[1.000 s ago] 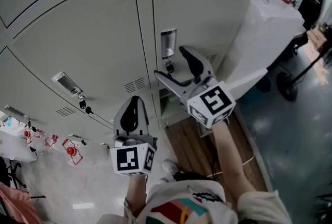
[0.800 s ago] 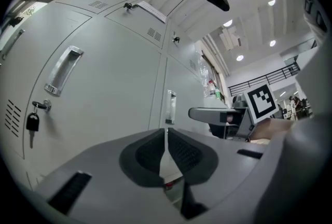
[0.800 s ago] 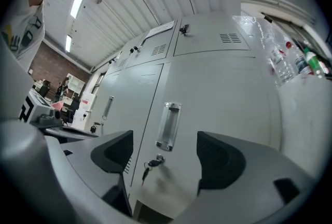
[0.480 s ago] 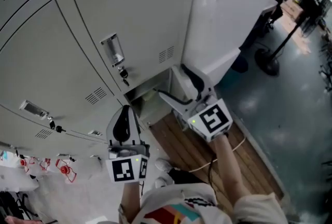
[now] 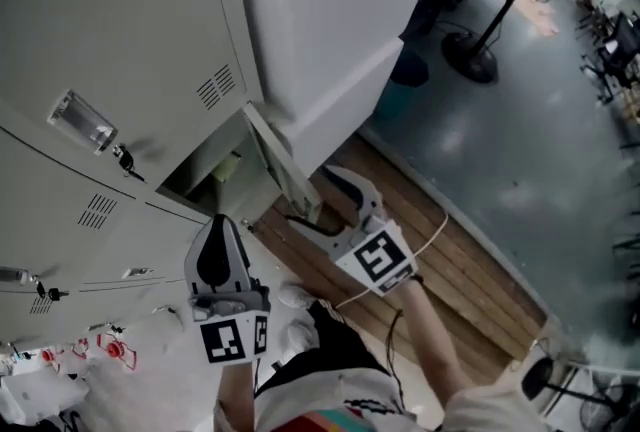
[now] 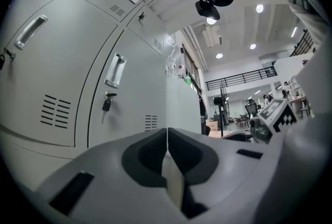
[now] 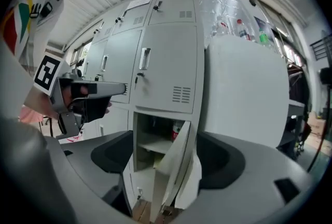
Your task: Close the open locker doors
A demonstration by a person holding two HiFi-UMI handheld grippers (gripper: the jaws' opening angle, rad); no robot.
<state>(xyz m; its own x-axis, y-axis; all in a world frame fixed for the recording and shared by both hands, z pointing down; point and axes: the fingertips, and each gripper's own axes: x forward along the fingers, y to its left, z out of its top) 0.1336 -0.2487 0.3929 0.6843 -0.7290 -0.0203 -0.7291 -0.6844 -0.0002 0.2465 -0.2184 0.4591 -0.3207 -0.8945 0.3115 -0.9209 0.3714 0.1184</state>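
Note:
A bottom locker stands open, its grey door [image 5: 277, 163] swung out from the dark compartment [image 5: 205, 176]. In the right gripper view the door [image 7: 175, 163] hangs ajar in front of the shelf inside the compartment [image 7: 150, 140]. My right gripper [image 5: 318, 203] is open, with the door's lower edge seen between its jaws; I cannot tell whether it touches. My left gripper [image 5: 216, 225] is shut on nothing, to the left and lower in the head view, apart from the lockers. The locker doors above [image 6: 122, 88] are closed, with a key [image 6: 106, 102] hanging in one lock.
A tall white cabinet [image 5: 320, 10] stands right beside the open locker. Wooden boards [image 5: 450, 270] lie below it, with a white cable [image 5: 432, 228] across them. A round stand base [image 5: 470, 56] sits on the grey floor. The person's shoe [image 5: 294, 295] is under the grippers.
The head view has swung downward and to the right. My right gripper has dropped from the upper locker's handle to the open bottom door. The left gripper stays shut.

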